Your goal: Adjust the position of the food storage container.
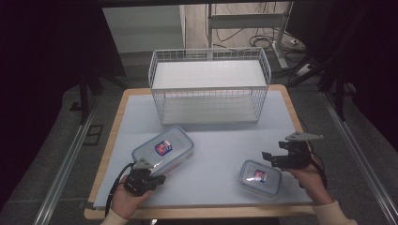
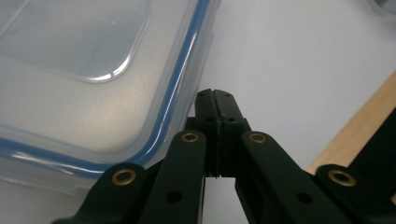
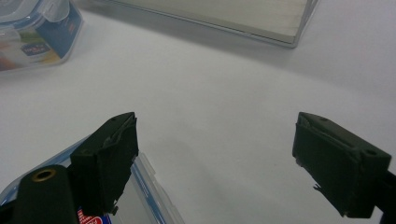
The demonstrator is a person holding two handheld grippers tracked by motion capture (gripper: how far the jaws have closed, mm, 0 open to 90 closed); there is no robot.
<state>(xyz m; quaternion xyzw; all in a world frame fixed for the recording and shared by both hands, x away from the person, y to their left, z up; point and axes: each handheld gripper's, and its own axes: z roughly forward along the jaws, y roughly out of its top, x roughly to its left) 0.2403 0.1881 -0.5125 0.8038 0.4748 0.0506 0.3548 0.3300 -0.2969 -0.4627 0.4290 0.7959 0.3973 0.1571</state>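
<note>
High view: rigid, light, slick large lidded plastic container (image 1: 163, 148) near bench's (image 1: 211, 140) front-left corner, best pinched at its rim; left hand-held gripper (image 1: 157, 178) closed empty, right hand-held gripper (image 1: 268, 157) open.

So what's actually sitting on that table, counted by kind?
Clear plastic boxes with blue-trimmed lids: 2, a large box and a small box
White wire baskets: 1, the wire basket
Total: 3 things
</note>
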